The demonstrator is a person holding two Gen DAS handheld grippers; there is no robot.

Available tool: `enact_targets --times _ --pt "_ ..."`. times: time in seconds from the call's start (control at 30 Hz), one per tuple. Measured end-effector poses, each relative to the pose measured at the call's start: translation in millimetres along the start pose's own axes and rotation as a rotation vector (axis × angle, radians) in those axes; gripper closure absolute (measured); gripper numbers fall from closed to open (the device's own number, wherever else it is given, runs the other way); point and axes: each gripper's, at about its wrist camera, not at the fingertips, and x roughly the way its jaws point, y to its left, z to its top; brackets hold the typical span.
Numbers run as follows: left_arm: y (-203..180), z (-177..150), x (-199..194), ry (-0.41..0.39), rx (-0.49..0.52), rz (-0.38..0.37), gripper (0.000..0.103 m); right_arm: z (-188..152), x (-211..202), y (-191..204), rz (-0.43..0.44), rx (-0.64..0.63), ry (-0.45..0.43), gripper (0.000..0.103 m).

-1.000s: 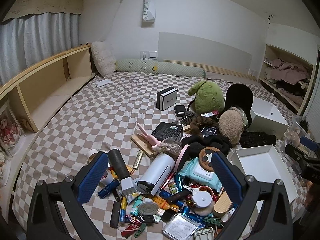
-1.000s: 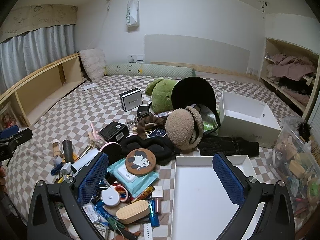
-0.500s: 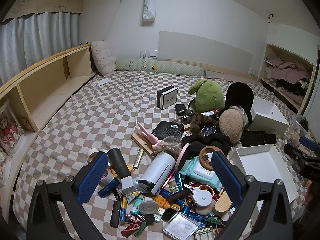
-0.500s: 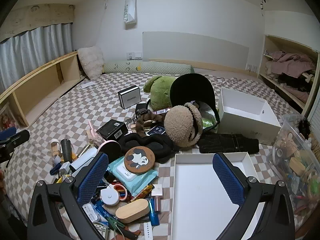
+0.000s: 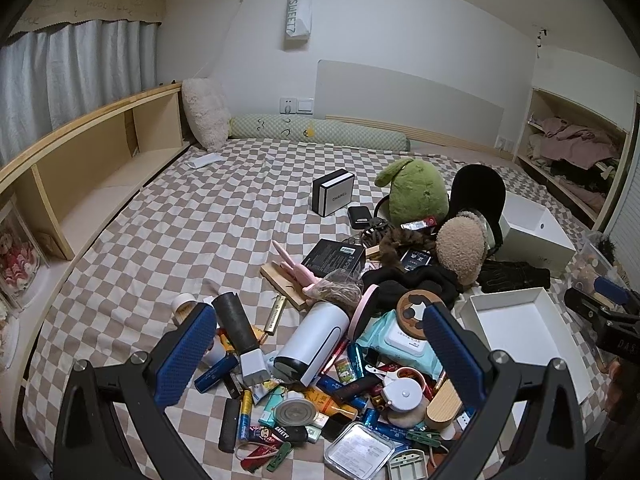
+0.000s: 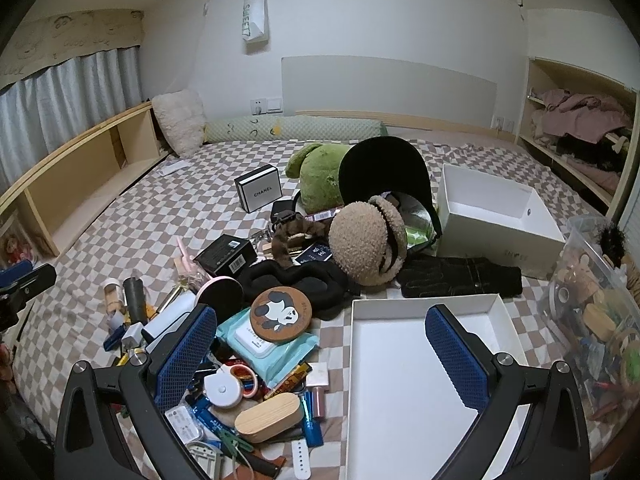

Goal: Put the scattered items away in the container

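- Left gripper (image 5: 320,354) held above the heap of scattered items (image 5: 320,380) on the checkered bed (image 5: 168,240); fingers (image 5: 186,354) spread wide, gripping nothing.
- Between the left fingers: a white cylinder (image 5: 310,344) lying on its side, a white charger plug (image 5: 253,366) just left of it, a black tube (image 5: 234,322) leaning beside the left finger.
- Close to the right finger of that gripper: a blue wet-wipes pack (image 5: 400,344) with a round panda coaster (image 5: 416,312) resting on top; a white tape measure (image 5: 402,390) and a wooden oval case (image 5: 442,402) lower down.
- Beyond the left fingers: a black box (image 5: 334,258), a Chanel box (image 5: 333,192), a green plush toy (image 5: 416,196), a tan fluffy hat (image 5: 460,250).
- Right gripper (image 6: 320,354) also spread wide and empty, hovering at the near edge of the bed.
- Shallow white tray (image 6: 360,400), the container, empty, lying under and just ahead of the right finger of that gripper; touching the heap's right edge.
- Same wipes pack and panda coaster just ahead of the left finger of the right gripper.
- Beyond the tray: black gloves (image 6: 460,278), then a deeper white box (image 6: 500,220), open and empty.
- Far right of the right fingers: a clear plastic bin (image 6: 592,304) filled with small objects.
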Motion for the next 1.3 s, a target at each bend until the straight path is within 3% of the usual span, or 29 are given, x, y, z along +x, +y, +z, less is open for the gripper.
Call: enact_targets --times 0.9,1.1,1.3 --pt "1 0 6 0.029 -0.020 -0.015 0.000 0 1 0 0.017 0.001 0.004 0.000" --pt "3 -1 5 0.022 -0.025 -0.007 0.000 4 -11 -6 0.059 0.043 -0.072 0.000" --pt "7 -2 5 0.026 -0.029 0.005 0.000 -2 6 6 0.161 -0.025 -0.044 0.000"
